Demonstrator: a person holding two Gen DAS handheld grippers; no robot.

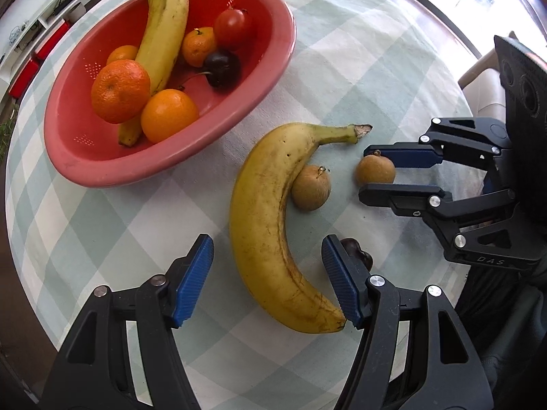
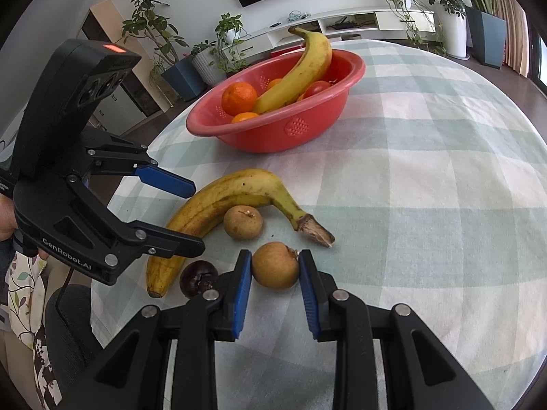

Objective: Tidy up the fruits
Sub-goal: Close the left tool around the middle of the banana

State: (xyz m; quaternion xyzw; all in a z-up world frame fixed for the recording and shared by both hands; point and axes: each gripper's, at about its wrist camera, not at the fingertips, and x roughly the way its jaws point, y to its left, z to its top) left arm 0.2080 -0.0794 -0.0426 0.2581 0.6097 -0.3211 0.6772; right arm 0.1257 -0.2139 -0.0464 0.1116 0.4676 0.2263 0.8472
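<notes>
- The table (image 1: 359, 51) is the biggest thing here, covered in a pale green and white checked cloth (image 2: 427, 171).
- Red bowl (image 1: 239, 102) sits up at about 10 o'clock in the left wrist view. It's already holding a banana (image 1: 164, 24), three or four oranges (image 1: 119, 90), a tomato (image 1: 232, 27) and a dark cherry (image 1: 222, 68) with its stem on.
- Loose banana (image 1: 266, 212) lies flat on the cloth, well apart from the bowl – stem pointing to roughly 2 o'clock in that same view.
- Left gripper (image 1: 266, 280) hangs straight over the lower half of that banana, one blue pad on each side. The pads stand clear of the peel, so it's released, not gripping.
- Right gripper (image 2: 275, 290) comes in from 3 o'clock in the left wrist view and is clenched on a small brown round fruit (image 2: 275, 265) – both pads pressed against its sides, fruit down at the cloth.
- A second small brown fruit (image 2: 243, 222) is tucked into the inner curve of the loose banana, touching it.
- A dark wrinkly fruit (image 2: 198, 278) sits near the banana's blunt end, around 8 o'clock from the gripped one in the right wrist view.
</notes>
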